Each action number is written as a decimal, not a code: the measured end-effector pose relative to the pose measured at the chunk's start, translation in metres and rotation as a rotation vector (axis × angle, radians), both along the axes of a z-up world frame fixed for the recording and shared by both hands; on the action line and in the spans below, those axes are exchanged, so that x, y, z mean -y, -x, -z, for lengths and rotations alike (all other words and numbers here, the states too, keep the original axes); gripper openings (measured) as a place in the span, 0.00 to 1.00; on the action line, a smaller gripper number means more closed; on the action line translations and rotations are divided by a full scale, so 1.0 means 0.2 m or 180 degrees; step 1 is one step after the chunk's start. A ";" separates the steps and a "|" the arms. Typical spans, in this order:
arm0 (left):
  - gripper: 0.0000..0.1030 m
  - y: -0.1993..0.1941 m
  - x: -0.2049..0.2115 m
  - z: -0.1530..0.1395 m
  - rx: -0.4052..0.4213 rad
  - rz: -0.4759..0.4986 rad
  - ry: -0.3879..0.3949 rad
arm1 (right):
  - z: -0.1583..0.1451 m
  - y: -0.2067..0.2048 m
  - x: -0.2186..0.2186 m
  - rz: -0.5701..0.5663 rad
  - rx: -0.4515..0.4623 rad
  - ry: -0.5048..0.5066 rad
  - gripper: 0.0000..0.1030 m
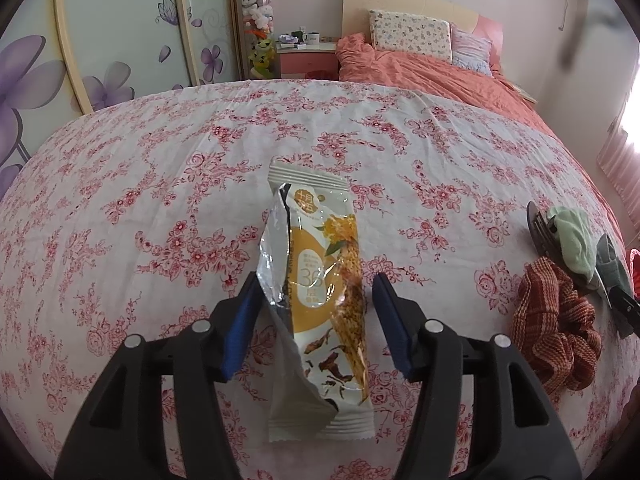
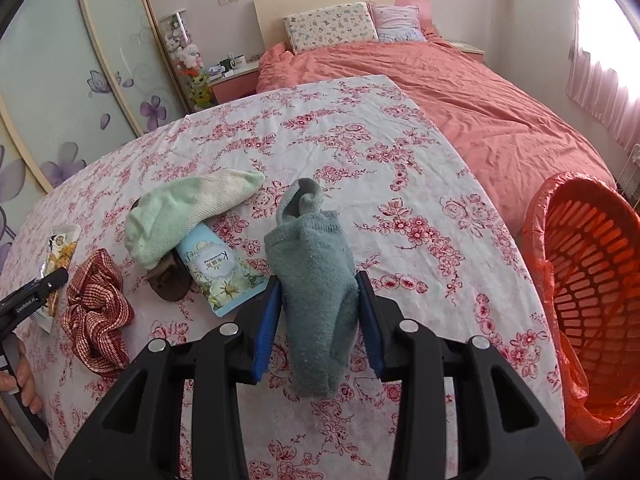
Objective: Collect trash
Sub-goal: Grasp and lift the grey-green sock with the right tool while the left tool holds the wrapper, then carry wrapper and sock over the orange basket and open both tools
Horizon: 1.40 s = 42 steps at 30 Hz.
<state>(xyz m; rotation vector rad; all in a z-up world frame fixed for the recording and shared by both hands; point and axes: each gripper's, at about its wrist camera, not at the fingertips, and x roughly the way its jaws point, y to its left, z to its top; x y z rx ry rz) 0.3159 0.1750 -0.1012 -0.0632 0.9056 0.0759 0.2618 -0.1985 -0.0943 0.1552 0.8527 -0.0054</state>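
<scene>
— Judging by the crinkled foil, how did that torn white-and-orange snack wrapper (image 1: 316, 300) look likely to handle?

— Light and flimsy, I'd say, and slick on the printed face. It lay flat on the pink-flowered white bedsheet (image 1: 160, 184), lengthwise between the blue pads of the left gripper (image 1: 316, 324), running from its fingertips back toward the camera. The jaws stood about half open, the left pad at the curled silver flap, the right pad with a sliver of sheet showing beside the wrapper. Nothing was pinched.

— Where would you have taken hold?

— Across the middle, where the torn foil stood up off the cloth. The flat sealed ends looked too thin to catch without dragging sheet along.

— And the other hand?

— The right gripper (image 2: 318, 316) had its jaws narrowed on a soft grey-blue knitted sock (image 2: 314, 280), both pads pressed against its sides. The sock bulged between them and drooped at the near end; thick, limp, grippy stuff, unlikely to slip. Whether it counted as trash I couldn't tell.

— Where would rubbish go?

— Probably the orange plastic slotted basket lined with a thin orange bag (image 2: 584, 280), just right of the right gripper, beside the bed. Left of that gripper sat a pale green sock (image 2: 180, 208), a flattened light-blue floral tube (image 2: 220, 276) and a red-and-white woven scrunchie (image 2: 96, 312).
</scene>
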 end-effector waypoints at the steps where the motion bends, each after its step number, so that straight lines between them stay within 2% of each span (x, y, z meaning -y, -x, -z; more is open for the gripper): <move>1: 0.55 0.00 0.00 0.00 0.0002 0.0001 0.0008 | 0.00 0.00 -0.01 0.0001 -0.0004 0.0021 0.37; 6: 0.57 0.00 0.03 0.00 -0.0021 0.0047 -0.0089 | 0.00 0.00 -0.01 -0.0013 -0.0002 0.0049 0.38; 11: 0.58 -0.01 0.05 -0.01 -0.0034 0.0293 -0.0277 | -0.01 -0.02 -0.01 0.0004 0.0003 0.0043 0.39; 14: 0.52 -0.01 0.05 -0.01 -0.0037 0.0354 -0.0264 | -0.01 -0.02 -0.02 0.0038 0.0001 0.0044 0.40; 15: 0.47 -0.01 0.06 -0.01 -0.0027 0.0397 -0.0239 | -0.01 -0.02 -0.03 0.0027 -0.0003 0.0069 0.40; 16: 0.41 -0.01 0.06 -0.01 -0.0021 0.0427 -0.0224 | -0.01 -0.01 -0.03 0.0021 0.0001 0.0073 0.33; 17: 0.41 -0.01 0.07 -0.01 -0.0009 0.0459 -0.0234 | -0.01 -0.01 -0.02 0.0022 0.0002 0.0057 0.19; 19: 0.36 0.00 0.09 -0.01 0.0033 0.0559 -0.0313 | -0.01 0.01 -0.01 0.0021 0.0011 -0.0034 0.12; 25: 0.33 0.02 0.10 -0.03 0.0066 0.0665 -0.0312 | -0.07 0.12 0.02 0.0061 0.0106 -0.0064 0.10; 30: 0.33 0.11 0.12 -0.14 0.0187 0.0626 -0.0252 | -0.17 0.22 0.06 0.0118 0.0288 -0.0056 0.10; 35: 0.34 0.23 0.25 -0.32 0.0403 0.0730 -0.0255 | -0.28 0.34 0.13 0.0188 0.0501 -0.0090 0.10; 42: 0.34 0.40 0.61 -0.53 0.0669 0.1110 -0.0136 | -0.39 0.50 0.30 0.0366 0.0730 -0.0115 0.10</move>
